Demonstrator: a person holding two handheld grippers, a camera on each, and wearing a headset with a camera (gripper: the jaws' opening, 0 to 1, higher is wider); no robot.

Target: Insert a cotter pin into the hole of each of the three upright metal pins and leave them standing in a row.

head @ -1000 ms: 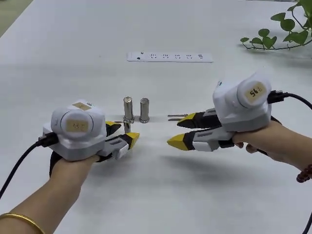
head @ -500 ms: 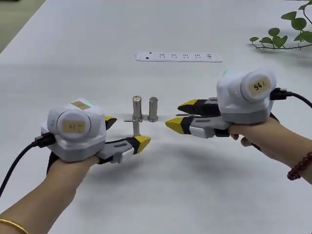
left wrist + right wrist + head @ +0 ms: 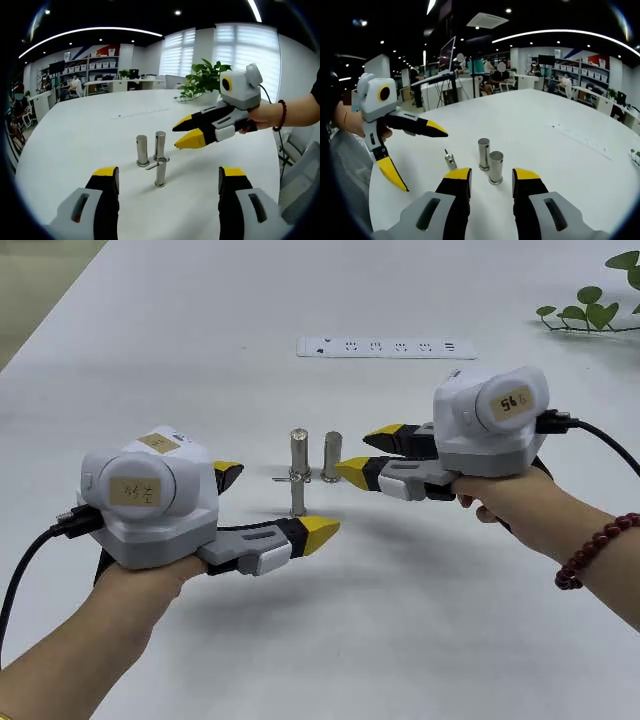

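Note:
Two bare metal pins (image 3: 299, 452) (image 3: 331, 455) stand side by side at mid-table. A third pin (image 3: 298, 496) stands just in front of them with a cotter pin (image 3: 288, 478) through its top hole. My left gripper (image 3: 275, 502) is open wide, one jaw on each side of that third pin and clear of it. In the left gripper view the third pin (image 3: 160, 173) stands between the yellow fingertips (image 3: 106, 172). My right gripper (image 3: 360, 454) is open, its tips just right of the bare pins. The bare pins (image 3: 495, 167) show just ahead of its jaws.
A white power strip (image 3: 385, 346) lies at the back of the white table (image 3: 200, 360). A green plant (image 3: 590, 310) reaches in at the far right corner. Both grippers trail black cables toward me.
My left gripper has opened wider around the pin with the cotter pin. My right gripper has moved left and up, closer to the two bare pins. The head camera has shifted.

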